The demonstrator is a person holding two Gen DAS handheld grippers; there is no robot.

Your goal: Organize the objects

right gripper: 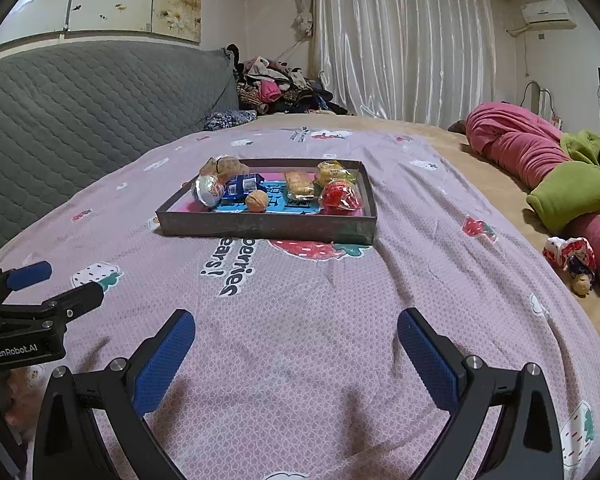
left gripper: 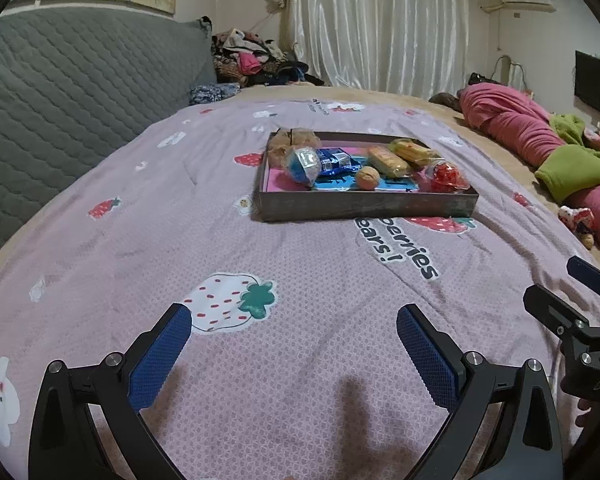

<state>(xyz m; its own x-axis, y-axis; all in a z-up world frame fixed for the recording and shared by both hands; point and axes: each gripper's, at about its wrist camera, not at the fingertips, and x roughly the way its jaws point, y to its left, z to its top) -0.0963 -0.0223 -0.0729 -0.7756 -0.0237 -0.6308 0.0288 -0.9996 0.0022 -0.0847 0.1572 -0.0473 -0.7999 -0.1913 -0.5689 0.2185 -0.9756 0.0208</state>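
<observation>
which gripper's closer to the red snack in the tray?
Right, slightly. Red snack lies in the tray's right end, almost straight ahead of the right gripper; from the left gripper it's ahead and rightward. Both well short.

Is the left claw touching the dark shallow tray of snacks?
Apart. In the left wrist view the open left claw sits well short of the dark shallow tray, with a wide stretch of pink strawberry-print bedspread between them.

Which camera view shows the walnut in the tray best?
The right wrist view: the walnut sits nearer the centre, clear of the other snacks. The left wrist view also shows it whole, but beside a wrapped biscuit.
</observation>
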